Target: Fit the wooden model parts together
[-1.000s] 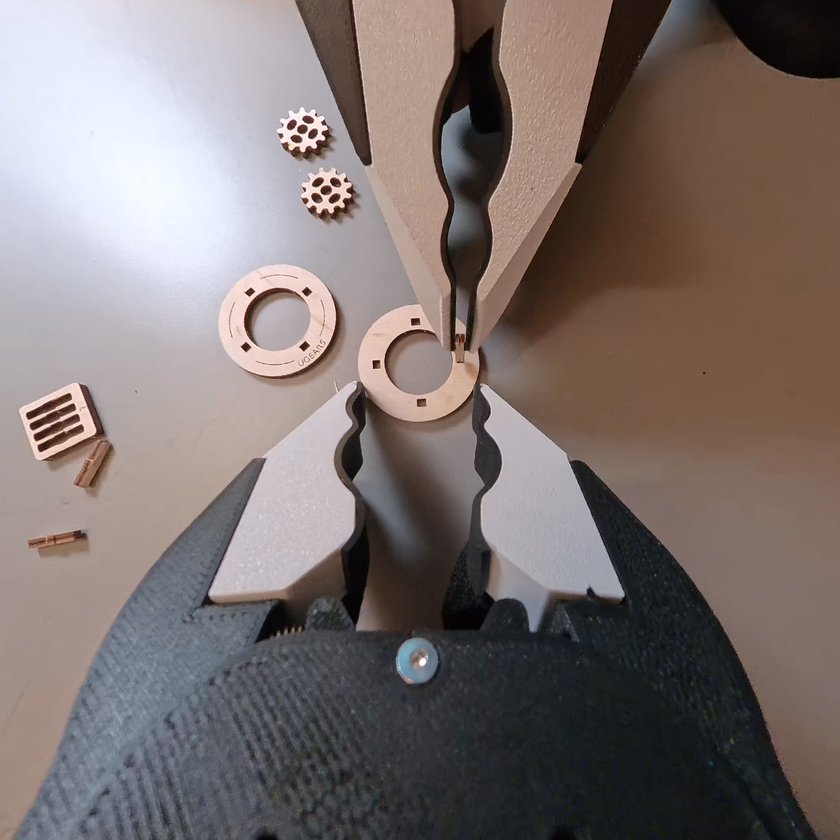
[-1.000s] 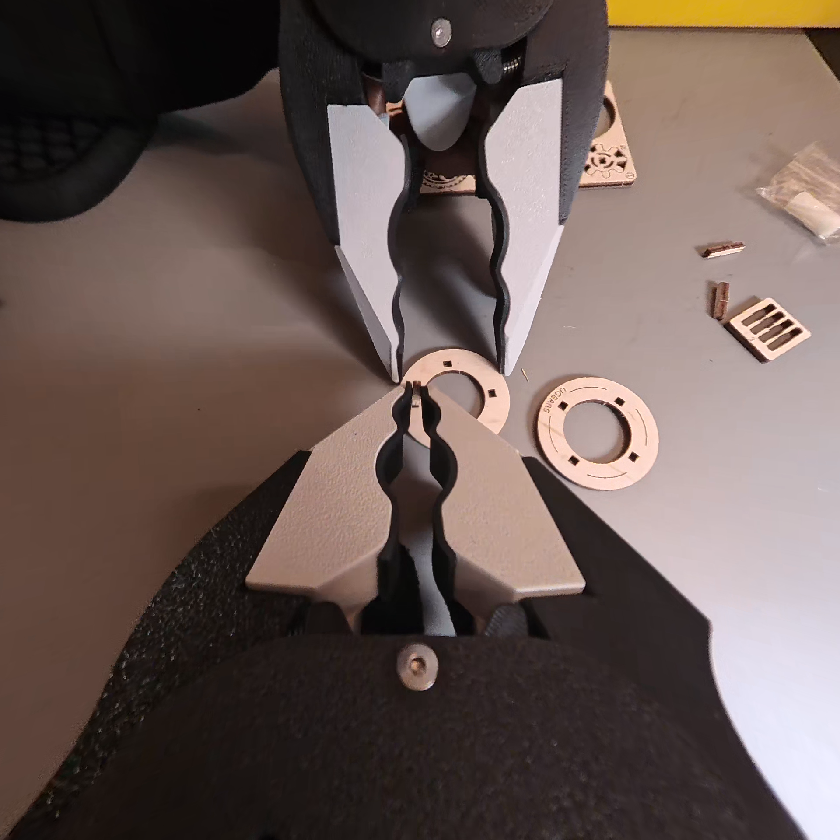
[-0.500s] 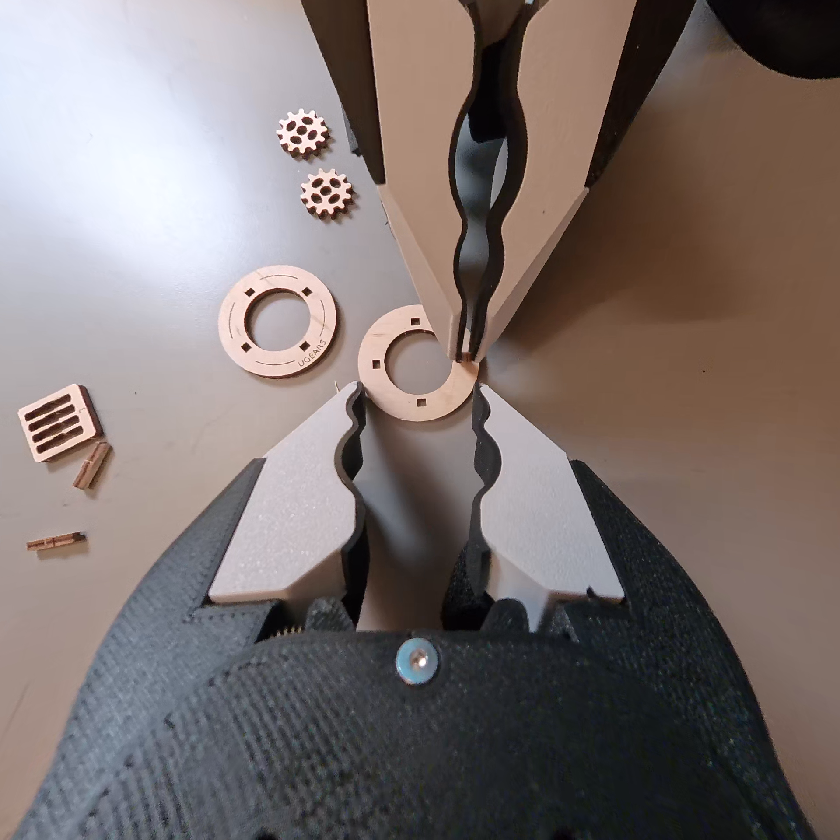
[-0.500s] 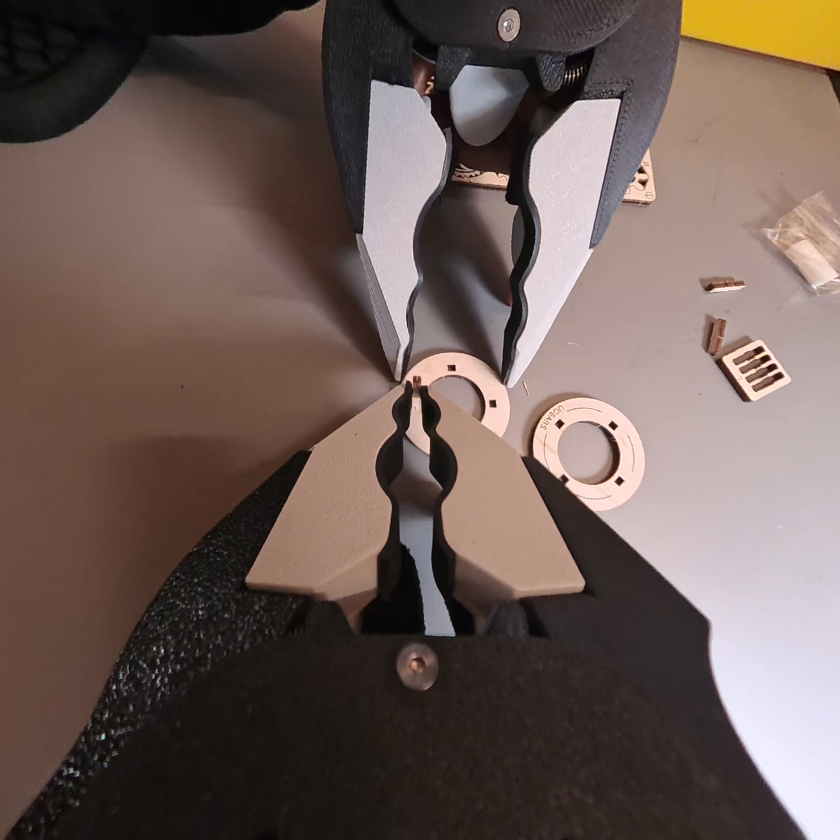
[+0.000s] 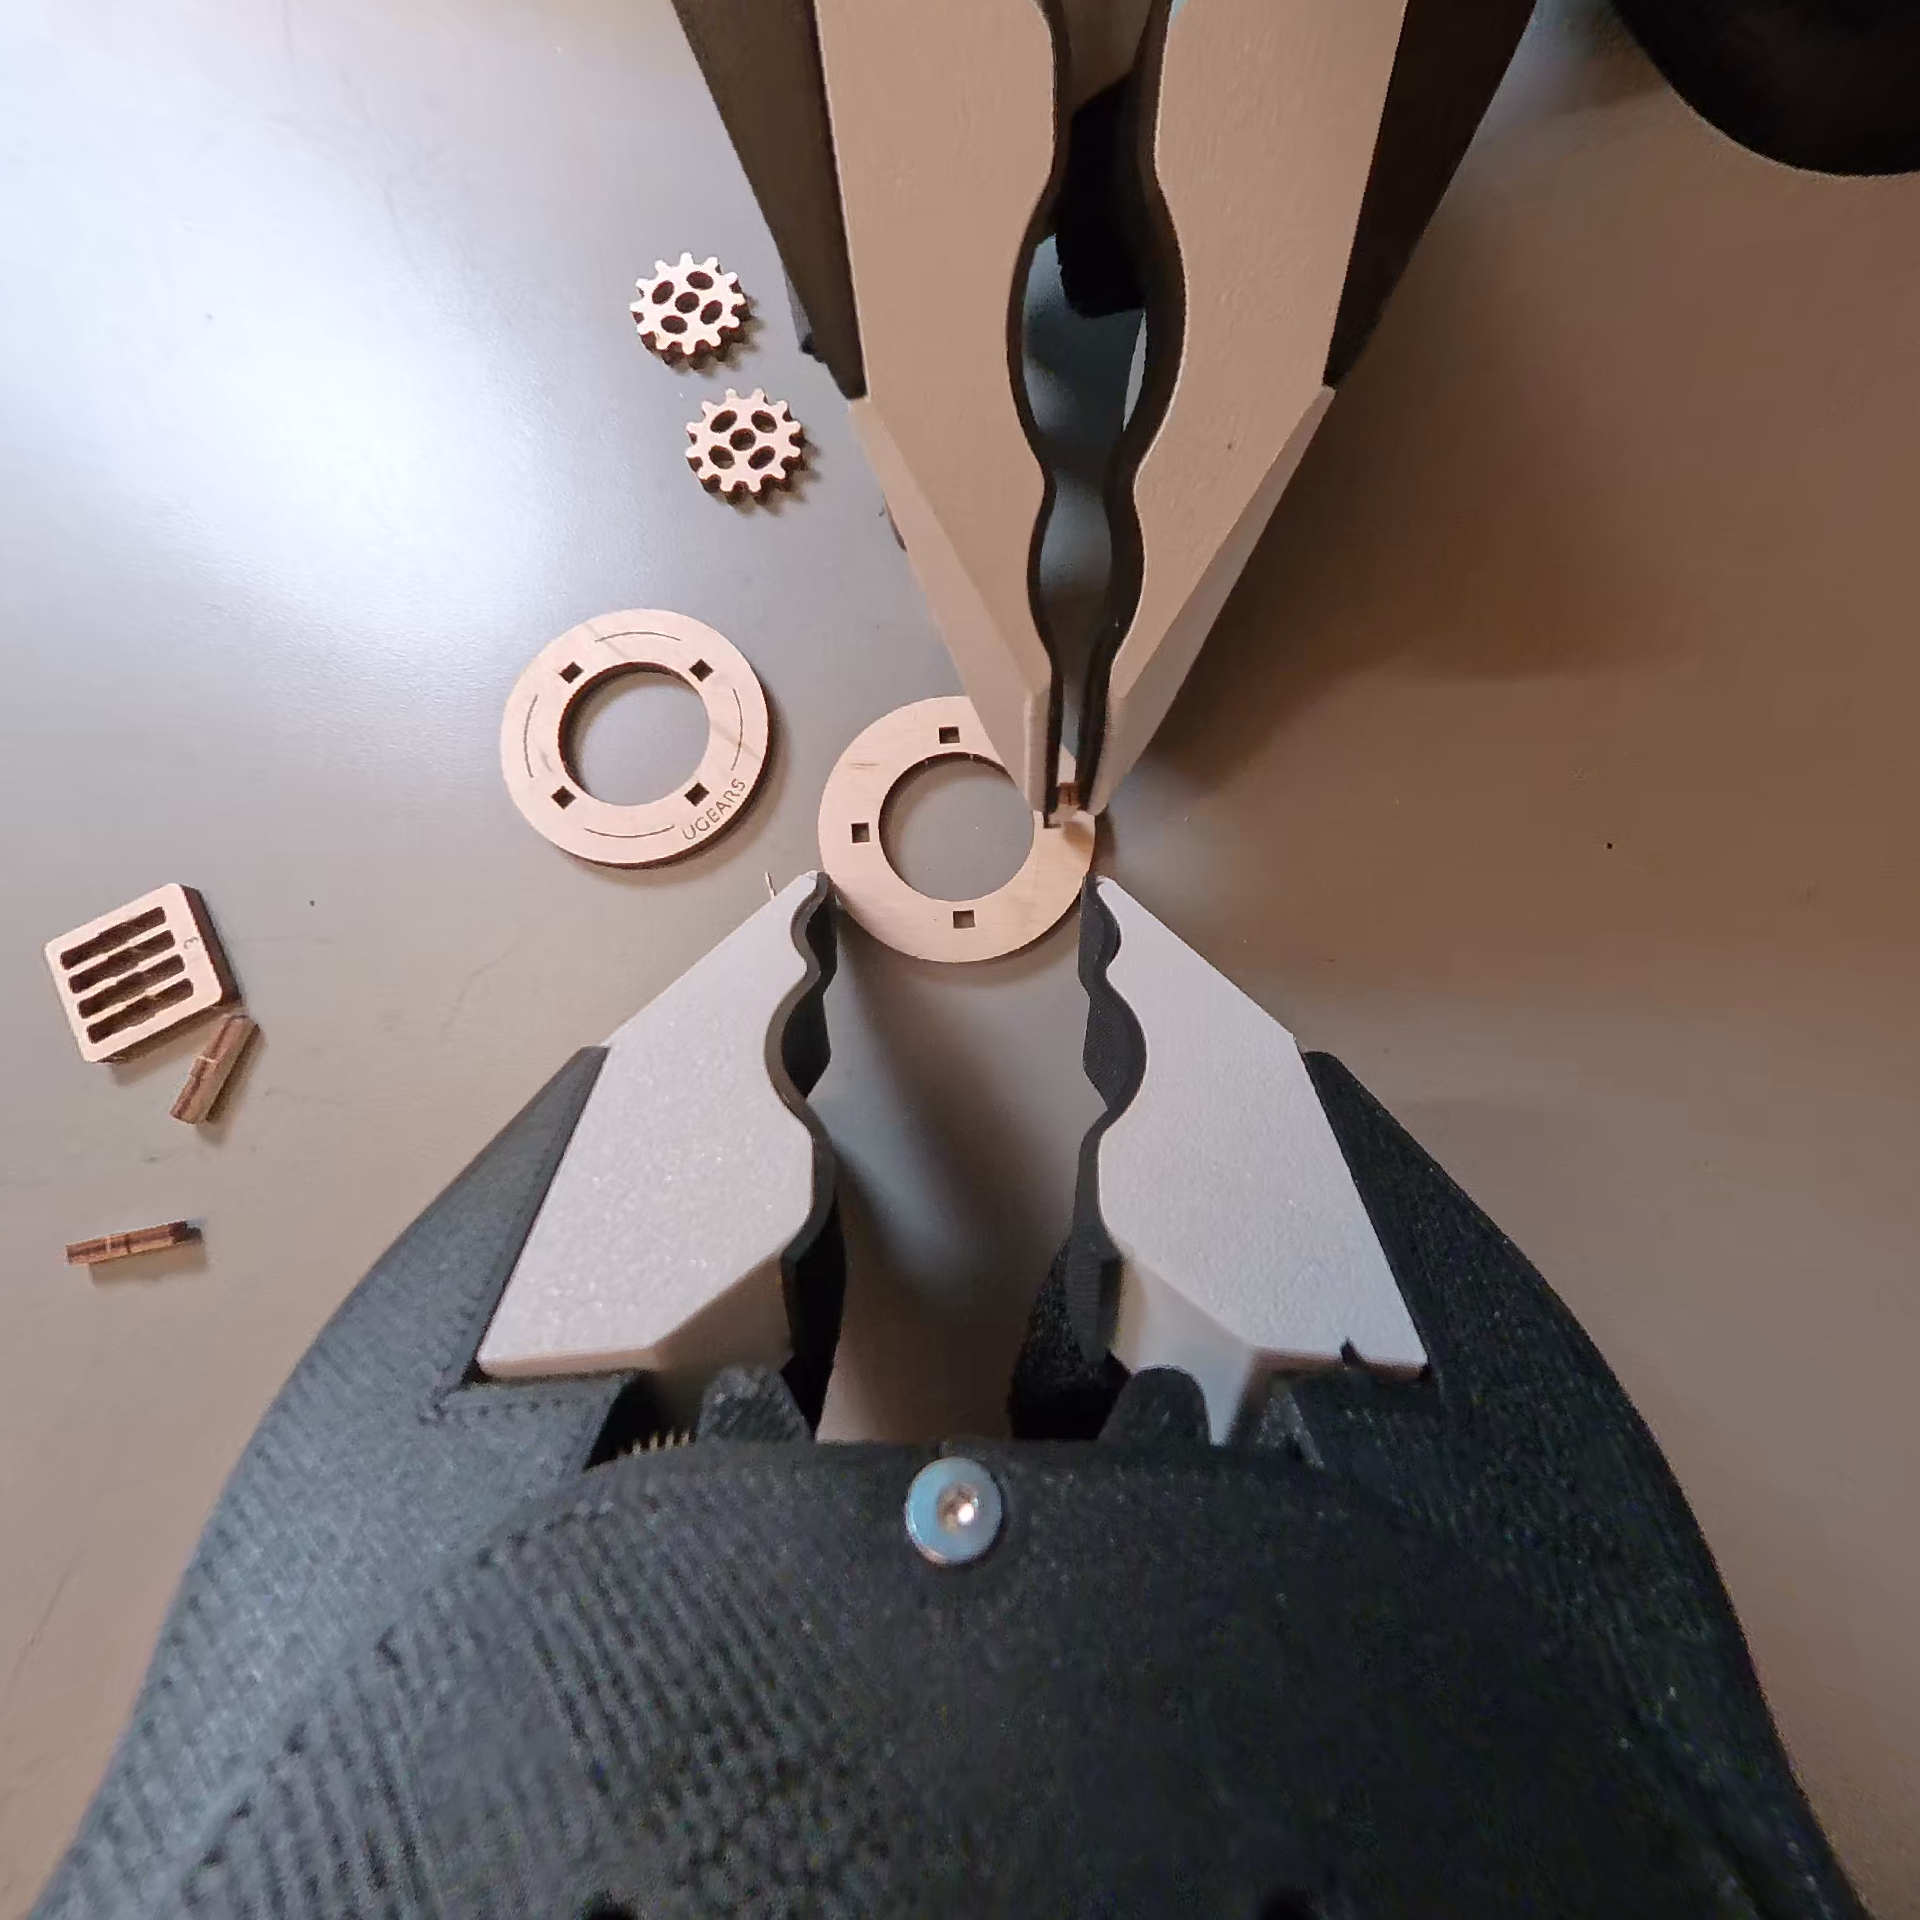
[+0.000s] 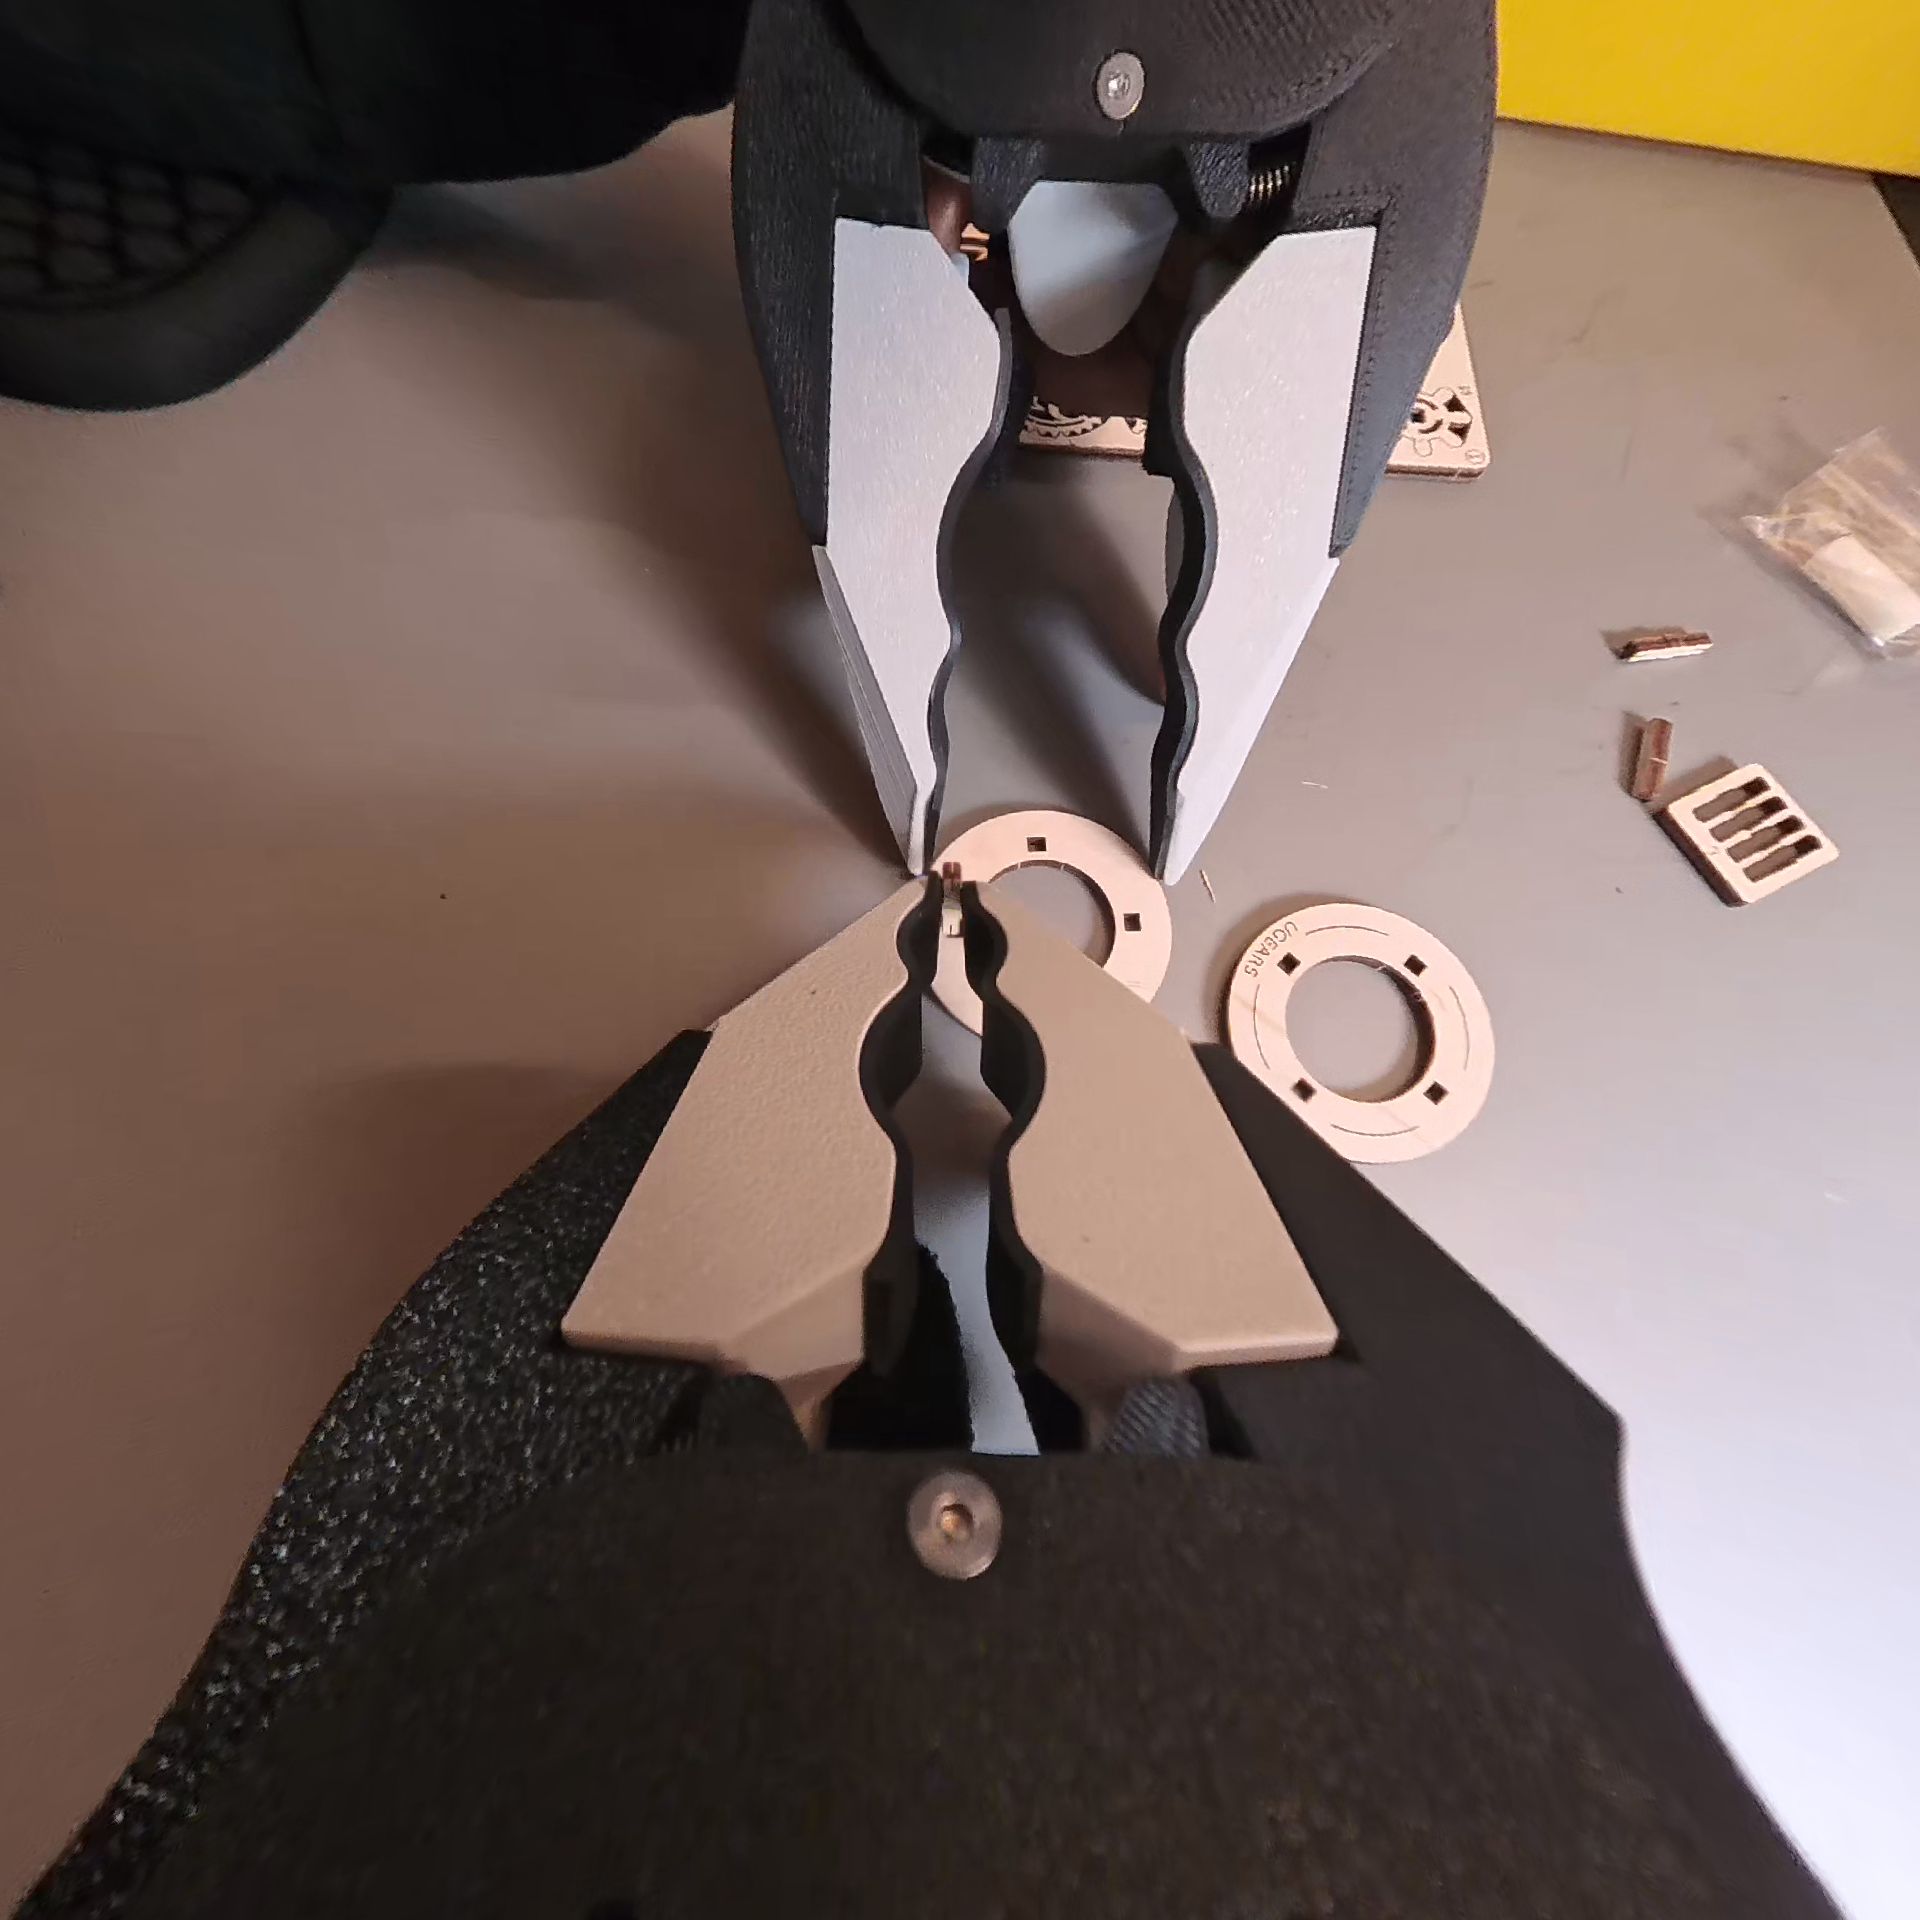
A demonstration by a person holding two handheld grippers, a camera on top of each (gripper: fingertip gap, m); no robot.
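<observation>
A plain wooden ring (image 5: 966,925) lies flat on the grey table, and it also shows in the right wrist view (image 6: 1132,935). My left gripper (image 5: 956,899) is open, with its fingertips on either side of the ring's near edge. It comes in from the top of the right wrist view (image 6: 1044,873). My right gripper (image 6: 951,894) is shut on a small wooden peg (image 6: 951,914). It holds the peg upright against the ring's rim. It comes in from the top of the left wrist view (image 5: 1065,805).
A second, engraved ring (image 5: 634,852) lies just left of the first. Two small gears (image 5: 689,310) lie beyond it. A slotted square piece (image 5: 135,971) and two loose pegs (image 5: 213,1070) lie at the left. A wooden parts sheet (image 6: 1444,426) and a plastic bag (image 6: 1860,551) sit behind. The slotted square piece (image 5: 135,971) sits 12 centimetres or so from the ends of my left fingers. The right camera catches it too, in the right wrist view (image 6: 1750,833).
My right gripper has tilted and shifted while its tip stays with the peg at the ring's rim. My left gripper and the ring have not moved.
</observation>
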